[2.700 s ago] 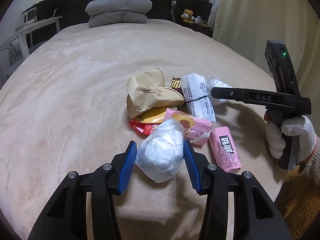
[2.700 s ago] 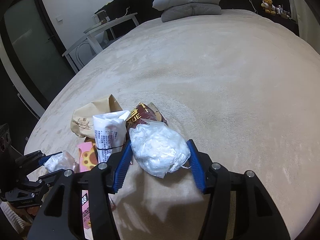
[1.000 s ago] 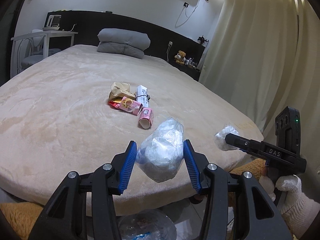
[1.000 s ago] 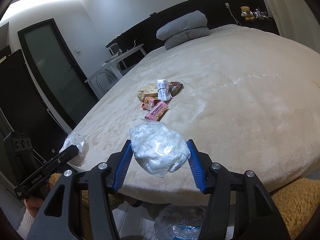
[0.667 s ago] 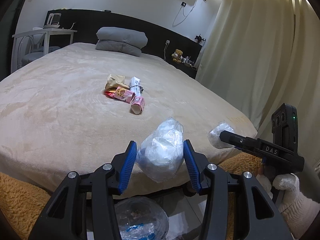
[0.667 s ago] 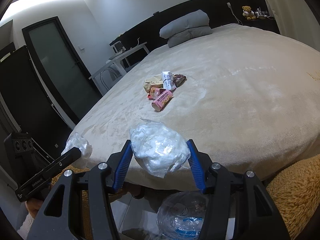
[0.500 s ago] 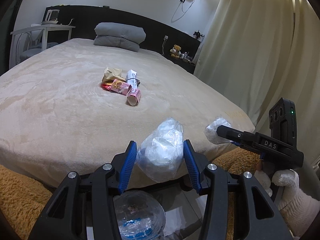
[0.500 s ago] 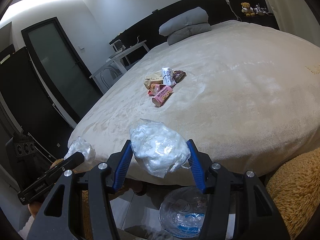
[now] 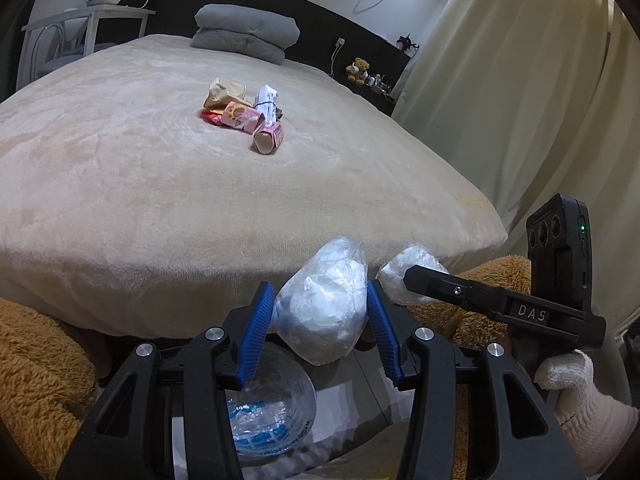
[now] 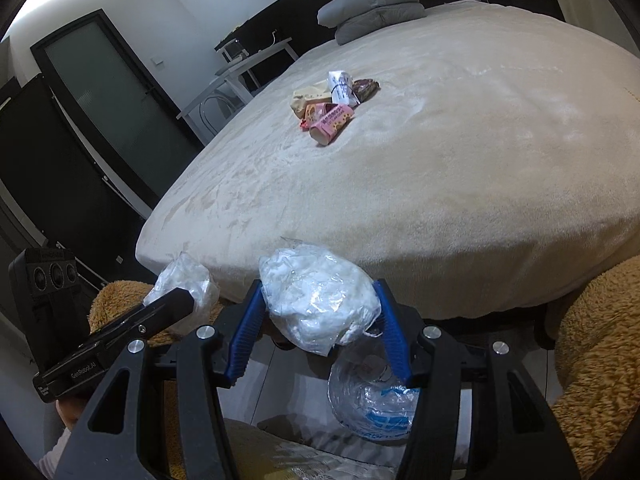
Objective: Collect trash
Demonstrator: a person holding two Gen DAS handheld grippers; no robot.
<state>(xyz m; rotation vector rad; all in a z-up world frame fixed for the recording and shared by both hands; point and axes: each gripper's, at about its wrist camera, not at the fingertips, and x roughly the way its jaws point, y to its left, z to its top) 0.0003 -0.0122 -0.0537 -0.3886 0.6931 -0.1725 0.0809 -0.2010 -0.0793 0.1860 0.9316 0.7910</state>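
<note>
Left wrist view: both grippers, left (image 9: 320,326) and right (image 10: 318,328), were clamped on plastic wads (image 9: 322,310), held above the bin (image 9: 272,412) below for dropping.

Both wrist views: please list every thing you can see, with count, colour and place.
bed: one, beige, fills the middle.
pillows: two, grey, stacked at the headboard.
wrappers: a small pile, pink, red, tan, white, on the bed.
teddy: one, brown, shelf beyond the bed.
curtain: one, cream, beside the bed.
desk: one, white, by the bed's far corner.
bin: one, lined with clear plastic, on the floor below the claws.
wads: two, white plastic, one in each claw.
left claw: shut on a wad.
right claw: shut on a wad.
glove: one, white, holding the right claw.
</note>
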